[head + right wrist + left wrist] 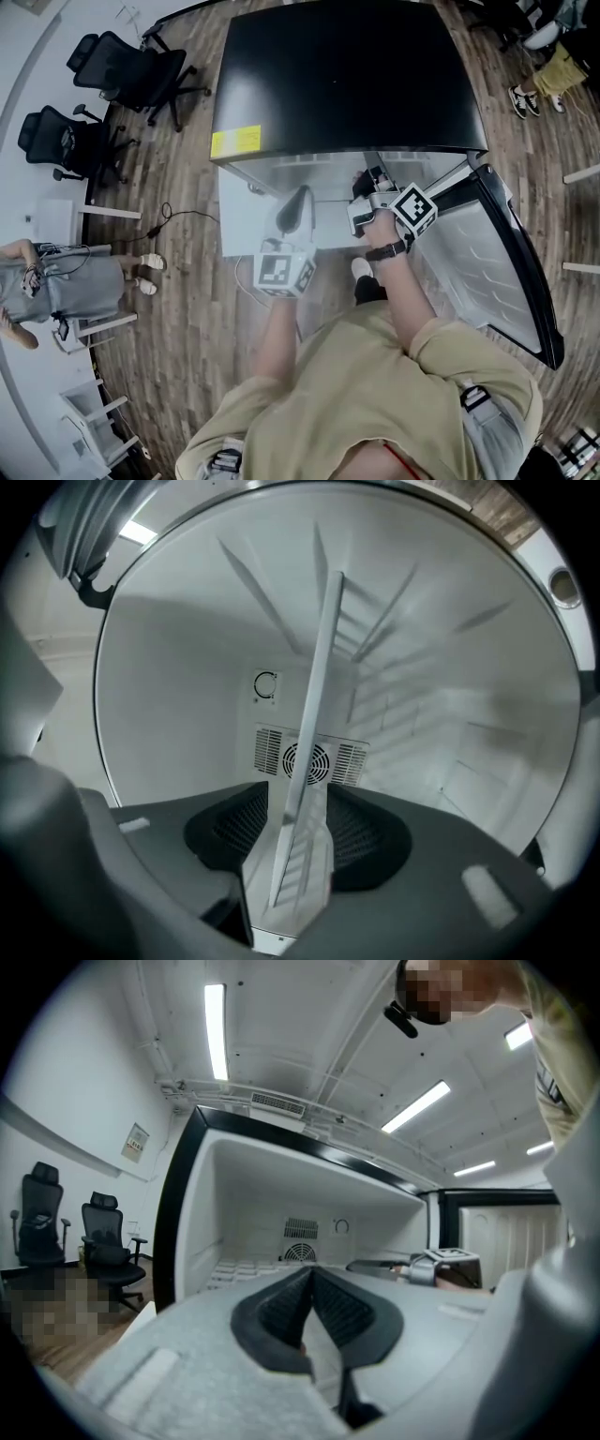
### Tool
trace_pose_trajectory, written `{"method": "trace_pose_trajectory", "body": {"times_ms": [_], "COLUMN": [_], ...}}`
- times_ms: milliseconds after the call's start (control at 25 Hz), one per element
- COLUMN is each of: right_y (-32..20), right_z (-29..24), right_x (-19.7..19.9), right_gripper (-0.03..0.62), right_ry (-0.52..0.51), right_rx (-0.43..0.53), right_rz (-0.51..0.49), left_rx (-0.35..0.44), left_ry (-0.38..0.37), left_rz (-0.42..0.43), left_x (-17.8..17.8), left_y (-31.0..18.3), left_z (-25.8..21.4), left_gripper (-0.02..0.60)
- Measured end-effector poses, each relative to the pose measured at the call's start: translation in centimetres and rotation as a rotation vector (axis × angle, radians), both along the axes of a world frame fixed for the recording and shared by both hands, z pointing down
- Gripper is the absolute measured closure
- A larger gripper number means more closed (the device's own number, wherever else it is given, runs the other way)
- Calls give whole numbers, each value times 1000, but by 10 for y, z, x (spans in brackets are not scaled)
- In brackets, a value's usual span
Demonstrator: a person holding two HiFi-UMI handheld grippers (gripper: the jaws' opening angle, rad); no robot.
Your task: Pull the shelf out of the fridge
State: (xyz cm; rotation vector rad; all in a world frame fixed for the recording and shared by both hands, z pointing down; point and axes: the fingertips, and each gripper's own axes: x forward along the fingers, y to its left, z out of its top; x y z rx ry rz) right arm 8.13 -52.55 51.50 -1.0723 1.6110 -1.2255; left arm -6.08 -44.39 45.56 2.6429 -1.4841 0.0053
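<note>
A small fridge (347, 75) with a black top stands with its door (497, 253) swung open to the right. My right gripper (367, 195) reaches into the white cavity. In the right gripper view the clear shelf (314, 696) runs edge-on between the jaws of my right gripper (300, 819). The jaws stand wide, and the pads (361, 836) do not press on the shelf. My left gripper (292, 214) hovers in front of the fridge opening, jaws together on nothing. The left gripper (311, 1283) looks into the cavity and sees the right gripper (433, 1266) at its right side.
Two black office chairs (131, 75) (70, 141) stand on the wood floor to the left. A person (56, 286) stands at the far left beside white furniture (94, 412). A fan grille (307, 757) sits in the fridge's back wall. A yellow label (235, 142) marks the fridge top.
</note>
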Motion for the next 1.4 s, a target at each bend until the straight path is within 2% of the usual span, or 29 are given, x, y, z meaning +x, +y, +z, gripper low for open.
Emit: {"method": "trace_pose_trajectory", "body": {"times_ms": [360, 720, 880, 1400], "right_y": [-23, -34, -34, -24], "right_z": [11, 10, 2, 7], "right_x": [5, 9, 9, 8], "right_gripper": [414, 490, 553, 562], "right_ry": [-78, -148, -147, -216], "right_rx": [-24, -34, -16, -73], "right_rz": [11, 19, 30, 48], "left_rx": [-14, -15, -17, 17], "left_ry": [-35, -51, -47, -32], "left_rz": [-46, -74, -78, -44], "left_x": [-12, -12, -10, 4], "left_y": [-5, -9, -8, 6], "left_z": [5, 3, 5, -8], "left_gripper": [578, 578, 578, 578]}}
